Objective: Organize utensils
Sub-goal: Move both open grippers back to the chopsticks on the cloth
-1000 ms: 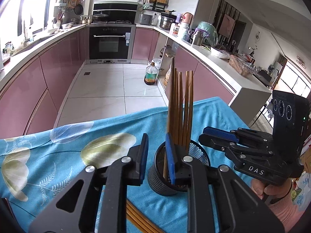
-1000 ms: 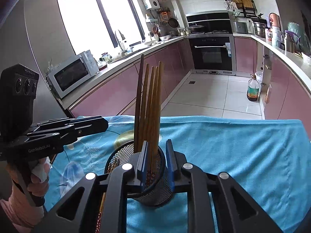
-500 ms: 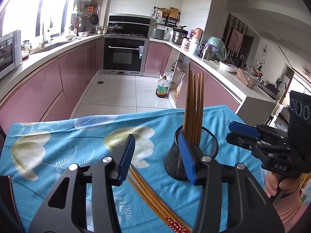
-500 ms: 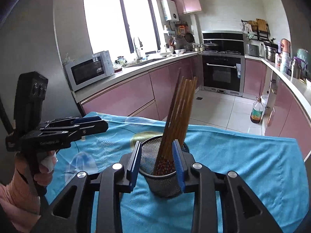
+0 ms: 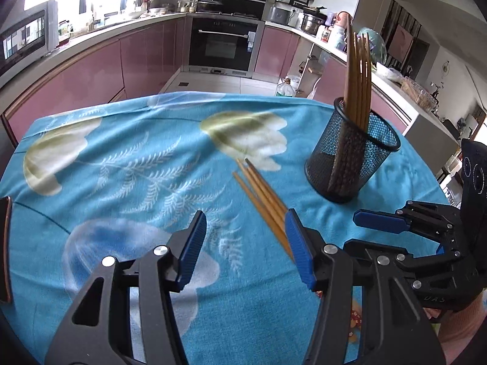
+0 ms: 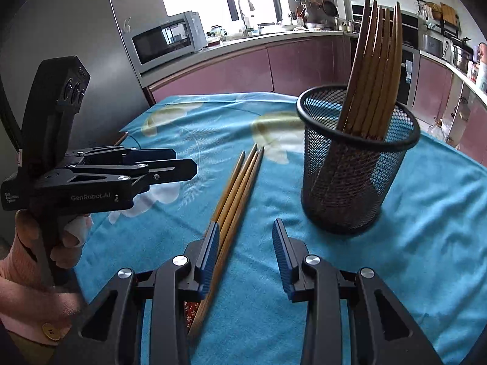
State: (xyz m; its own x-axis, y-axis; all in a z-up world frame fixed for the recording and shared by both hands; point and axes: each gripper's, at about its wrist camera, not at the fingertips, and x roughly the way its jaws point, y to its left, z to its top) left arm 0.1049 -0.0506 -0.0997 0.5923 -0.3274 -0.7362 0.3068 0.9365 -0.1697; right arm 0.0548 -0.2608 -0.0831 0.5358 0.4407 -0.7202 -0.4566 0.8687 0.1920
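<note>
A black mesh cup [image 5: 353, 155] [image 6: 356, 164] stands upright on the blue flowered tablecloth and holds several wooden chopsticks [image 5: 357, 70] [image 6: 374, 67] leaning together. Three more chopsticks [image 5: 261, 197] [image 6: 236, 194] lie side by side on the cloth, left of the cup. My left gripper [image 5: 245, 246] is open and empty, low over the cloth, with the loose chopsticks just before its right finger. It shows from the side in the right wrist view [image 6: 182, 161]. My right gripper [image 6: 246, 252] is open and empty; the loose chopsticks run under its left finger. It shows at the right edge of the left wrist view [image 5: 377, 220].
The tablecloth [image 5: 137, 164] covers a table whose far edge drops to the kitchen floor. A dark object [image 5: 5, 243] lies at the table's left edge. Pink cabinets, an oven [image 5: 225, 42] and a microwave [image 6: 166, 38] stand beyond.
Both grippers have pulled back from the mesh cup and opened wide. The chopsticks that the right gripper held now stand in the cup. The loose chopsticks have come into view.
</note>
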